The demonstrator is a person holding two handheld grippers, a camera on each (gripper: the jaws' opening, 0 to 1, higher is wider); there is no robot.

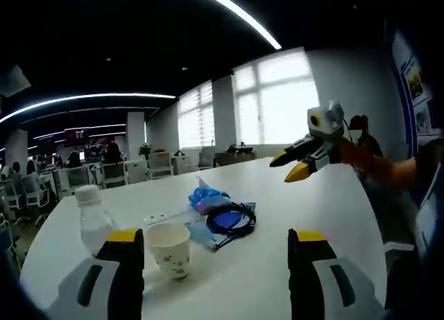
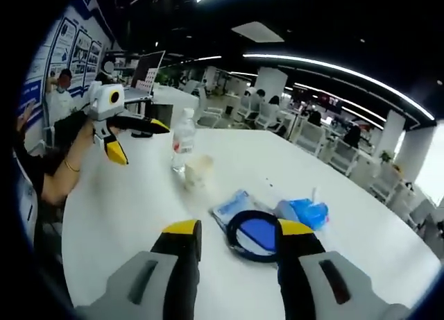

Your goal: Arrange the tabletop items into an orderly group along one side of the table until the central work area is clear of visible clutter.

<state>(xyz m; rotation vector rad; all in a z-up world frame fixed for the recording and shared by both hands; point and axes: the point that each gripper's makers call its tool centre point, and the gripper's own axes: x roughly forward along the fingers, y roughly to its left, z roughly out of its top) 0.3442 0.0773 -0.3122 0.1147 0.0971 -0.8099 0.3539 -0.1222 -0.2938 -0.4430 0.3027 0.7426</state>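
The fingers of the left gripper point(image 1: 216, 254) and right gripper point(image 2: 231, 247) were spread, pinching nothing; the paper cup point(image 1: 170, 249) stood between the left fingers, its print unreadable, the bottle point(image 1: 92, 221) just beside, the black cable point(image 2: 254, 235) between the right fingers

white table point(image 1: 326, 216), bottle point(image 1: 92, 219), cup point(image 1: 170, 249), cable point(image 1: 231, 219)

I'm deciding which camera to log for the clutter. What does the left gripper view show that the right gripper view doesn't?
Left gripper view alone: bright windows behind the table and the right gripper, open. Right gripper view alone: a laptop at the table's far end, wall posters and the left gripper, open. Both: the white table, water bottle, paper cup, coiled black cable and blue packet.
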